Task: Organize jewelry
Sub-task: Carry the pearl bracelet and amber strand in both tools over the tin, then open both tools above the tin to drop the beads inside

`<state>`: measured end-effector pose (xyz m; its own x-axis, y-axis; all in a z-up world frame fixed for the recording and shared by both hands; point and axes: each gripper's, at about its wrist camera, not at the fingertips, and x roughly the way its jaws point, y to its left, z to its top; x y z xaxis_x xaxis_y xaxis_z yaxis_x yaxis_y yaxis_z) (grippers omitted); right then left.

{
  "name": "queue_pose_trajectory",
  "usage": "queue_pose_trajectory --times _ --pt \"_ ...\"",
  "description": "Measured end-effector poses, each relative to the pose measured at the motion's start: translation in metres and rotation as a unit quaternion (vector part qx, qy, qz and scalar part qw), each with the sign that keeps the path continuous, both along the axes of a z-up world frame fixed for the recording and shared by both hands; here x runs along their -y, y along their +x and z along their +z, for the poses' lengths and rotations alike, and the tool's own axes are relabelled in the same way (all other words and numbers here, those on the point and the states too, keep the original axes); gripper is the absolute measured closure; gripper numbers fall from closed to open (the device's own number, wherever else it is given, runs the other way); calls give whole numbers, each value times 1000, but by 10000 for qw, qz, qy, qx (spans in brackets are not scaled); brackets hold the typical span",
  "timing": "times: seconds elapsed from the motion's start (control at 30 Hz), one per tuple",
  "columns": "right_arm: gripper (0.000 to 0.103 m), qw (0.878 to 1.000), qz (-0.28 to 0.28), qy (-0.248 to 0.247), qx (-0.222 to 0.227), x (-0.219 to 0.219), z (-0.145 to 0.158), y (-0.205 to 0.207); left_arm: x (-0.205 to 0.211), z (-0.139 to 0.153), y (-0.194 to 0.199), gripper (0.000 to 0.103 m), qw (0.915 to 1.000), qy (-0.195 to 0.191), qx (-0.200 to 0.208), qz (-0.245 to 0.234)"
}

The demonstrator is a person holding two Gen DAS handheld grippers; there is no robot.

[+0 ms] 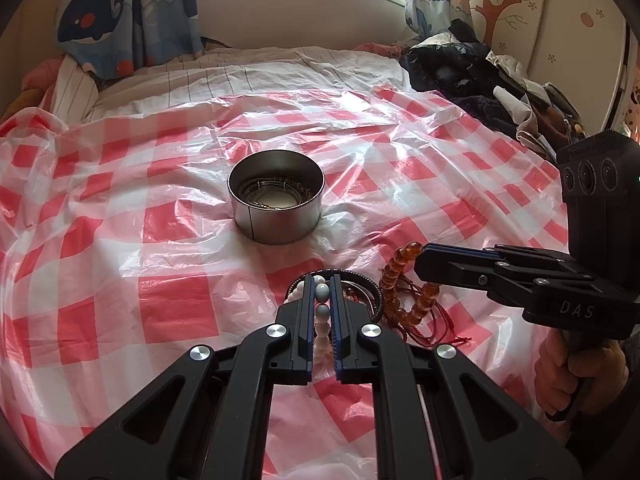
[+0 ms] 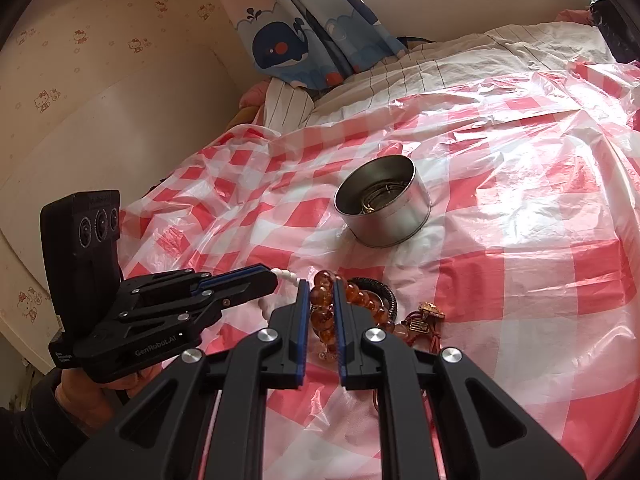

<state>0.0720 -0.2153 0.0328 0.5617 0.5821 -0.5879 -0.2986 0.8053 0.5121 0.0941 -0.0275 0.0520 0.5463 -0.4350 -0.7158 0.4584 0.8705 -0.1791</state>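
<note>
A round metal tin (image 1: 276,196) stands on the red-and-white checked plastic sheet, with thin bangles inside; it also shows in the right wrist view (image 2: 384,208). My left gripper (image 1: 322,280) is shut on a white bead bracelet (image 1: 322,312), also seen in the right wrist view (image 2: 288,276). My right gripper (image 2: 321,286) is shut on an amber bead bracelet (image 2: 322,308), which in the left wrist view (image 1: 394,276) lies beside the right gripper's tips (image 1: 420,262). A black coiled bracelet (image 1: 376,288) and red cord pieces (image 1: 424,328) lie between them.
A gold-and-red charm (image 2: 430,312) lies right of the pile. A heap of dark clothes (image 1: 480,80) sits at the far right of the bed. Whale-print curtains (image 1: 128,12) hang behind. The checked sheet (image 1: 120,240) covers the bed.
</note>
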Motion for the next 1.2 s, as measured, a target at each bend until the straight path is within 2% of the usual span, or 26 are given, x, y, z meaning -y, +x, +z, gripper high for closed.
queue_pose_trajectory --times 0.13,0.33,0.43,0.73,0.83,0.87,0.9,0.93,1.0,1.07,1.2 --pt "91 10000 -22 23 60 0 2 0 1 1 -1 96 10000 -62 -4 18" --pt "91 9995 -97 206 241 5 9 8 -4 14 6 96 9986 -528 42 49" --pt "91 9990 -104 286 330 5 14 17 -3 23 14 96 9979 -633 143 64" --pt "91 9973 -195 329 624 7 31 61 3 53 60 96 9923 -1126 439 285" --pt "90 9962 -147 227 834 -1 39 86 2 53 85 96 9886 -1372 436 448" --pt "90 9964 -103 82 837 -7 39 94 3 46 97 96 9894 -1296 271 590" --pt "78 9974 -44 -172 705 -15 34 105 4 33 112 96 9909 -1152 -38 698" --pt "62 9979 -56 -419 494 -21 25 116 3 15 126 95 9908 -940 -394 892" --pt "61 9982 -103 -496 306 -20 12 119 -4 -1 131 95 9898 -724 -602 1066" --pt "61 9984 -185 -466 244 -13 8 109 -11 -7 120 93 9917 -516 -535 1049" --pt "61 9983 -283 -515 29 0 10 76 -21 -11 89 87 9929 -336 -555 999"
